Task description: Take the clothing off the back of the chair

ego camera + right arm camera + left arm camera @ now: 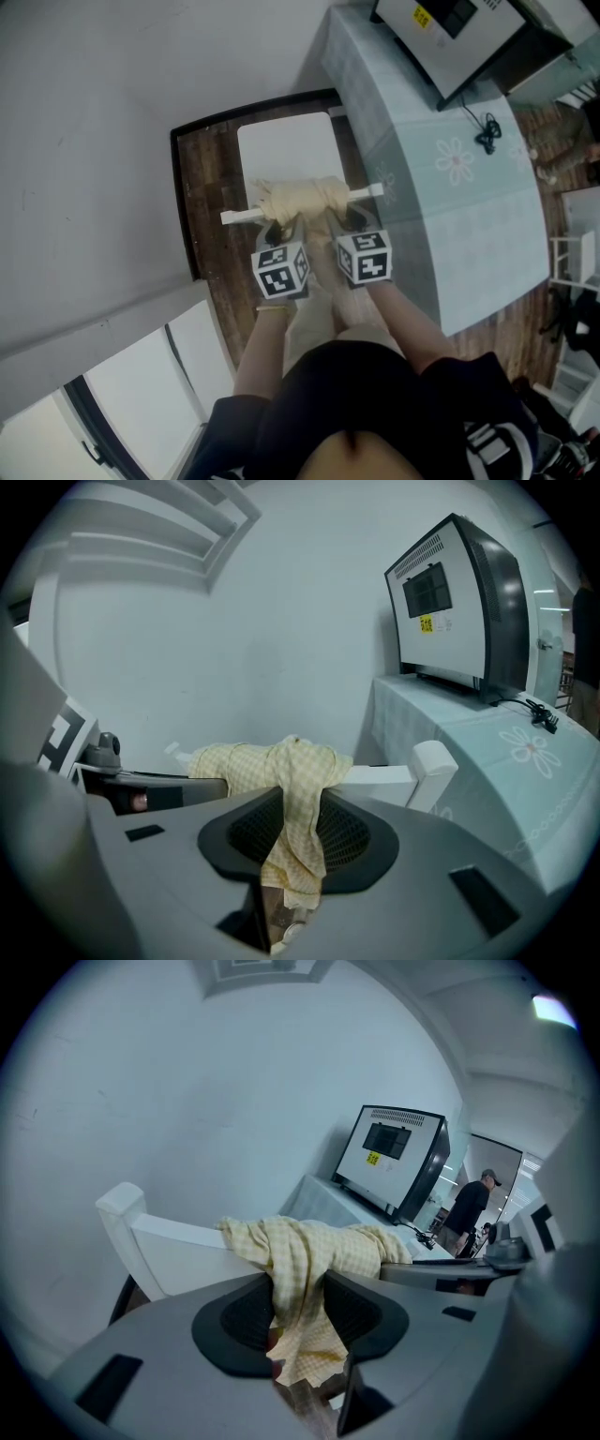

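Observation:
A pale yellow checked garment (300, 199) lies bunched over the top rail of a white chair's back (242, 216), above the white seat (286, 148). My left gripper (286, 228) is at the garment's left part and my right gripper (333, 223) at its right part, side by side. In the left gripper view a hanging fold of the garment (309, 1251) runs down between the dark pads of the left gripper (298, 1314), which press on it. The right gripper view shows the same: the right gripper (298, 832) is shut on a fold of the garment (298, 789), with the rail (394, 775) just behind.
A table with a pale blue flowered cloth (450, 187) stands right of the chair and carries a white and black boxy machine (459, 37). A grey wall runs along the left. The floor is dark wood (202, 216). A person (469, 1208) stands far off.

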A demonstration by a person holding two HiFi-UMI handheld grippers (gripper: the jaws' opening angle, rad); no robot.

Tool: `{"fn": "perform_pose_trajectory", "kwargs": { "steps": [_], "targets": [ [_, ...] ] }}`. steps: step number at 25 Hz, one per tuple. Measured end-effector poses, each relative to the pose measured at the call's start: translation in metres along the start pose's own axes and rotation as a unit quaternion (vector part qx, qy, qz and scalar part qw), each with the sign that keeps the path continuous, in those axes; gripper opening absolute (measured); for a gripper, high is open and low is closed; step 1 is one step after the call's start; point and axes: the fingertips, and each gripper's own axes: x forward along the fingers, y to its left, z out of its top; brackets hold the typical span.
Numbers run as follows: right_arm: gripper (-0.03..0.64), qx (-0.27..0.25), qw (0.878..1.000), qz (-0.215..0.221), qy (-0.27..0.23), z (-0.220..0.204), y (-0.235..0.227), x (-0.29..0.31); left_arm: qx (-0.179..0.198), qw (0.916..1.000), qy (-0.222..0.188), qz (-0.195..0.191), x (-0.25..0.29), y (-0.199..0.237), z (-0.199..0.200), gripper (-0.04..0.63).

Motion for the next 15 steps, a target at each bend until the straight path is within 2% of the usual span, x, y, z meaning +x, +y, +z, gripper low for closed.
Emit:
{"fn": "perform_pose_trajectory", "kwargs": {
  "steps": [7, 15],
  "targets": [
    [0.090, -0.002, 1.000, 0.001, -0.001, 0.000, 0.003, -0.003, 0.019, 0.9998, 0.004, 0.007, -0.004, -0.005, 0.000, 0.083],
    [0.084, -0.001, 1.000, 0.004, -0.019, 0.006, 0.007, -0.020, 0.023, 0.9996, -0.013, 0.011, -0.017, -0.015, 0.006, 0.064]
  ]
}}
